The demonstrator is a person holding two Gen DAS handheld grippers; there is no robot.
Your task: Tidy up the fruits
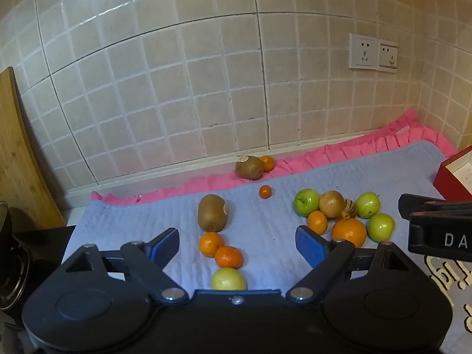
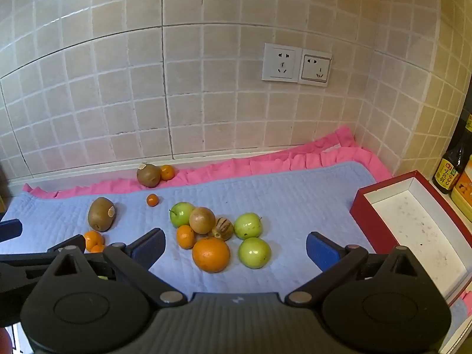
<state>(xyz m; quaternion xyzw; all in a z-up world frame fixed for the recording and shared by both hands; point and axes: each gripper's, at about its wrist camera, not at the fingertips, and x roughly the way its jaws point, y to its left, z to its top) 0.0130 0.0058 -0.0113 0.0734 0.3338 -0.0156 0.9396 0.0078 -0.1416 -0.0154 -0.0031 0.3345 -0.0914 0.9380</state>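
Fruit lies scattered on a blue quilted mat (image 1: 259, 215) (image 2: 295, 200). My left gripper (image 1: 237, 246) is open and empty above two tangerines (image 1: 219, 249) and a pale green apple (image 1: 228, 278), with a kiwi (image 1: 211, 213) just beyond. My right gripper (image 2: 236, 250) is open and empty above a big orange (image 2: 211, 254) and a green apple (image 2: 254, 252). That cluster also holds more green apples (image 2: 247, 225), a brown round fruit (image 2: 202, 219), a striped fruit (image 2: 222, 228) and a tangerine (image 2: 185, 236). A second kiwi (image 2: 148, 175) and small oranges (image 2: 152, 200) lie near the wall.
An open red box with a white inside (image 2: 419, 230) stands on the right. Bottles (image 2: 451, 165) stand behind it. A tiled wall with sockets (image 2: 296, 64) is at the back. A wooden board (image 1: 20, 159) leans at the left. The right gripper's body (image 1: 436, 224) shows in the left wrist view.
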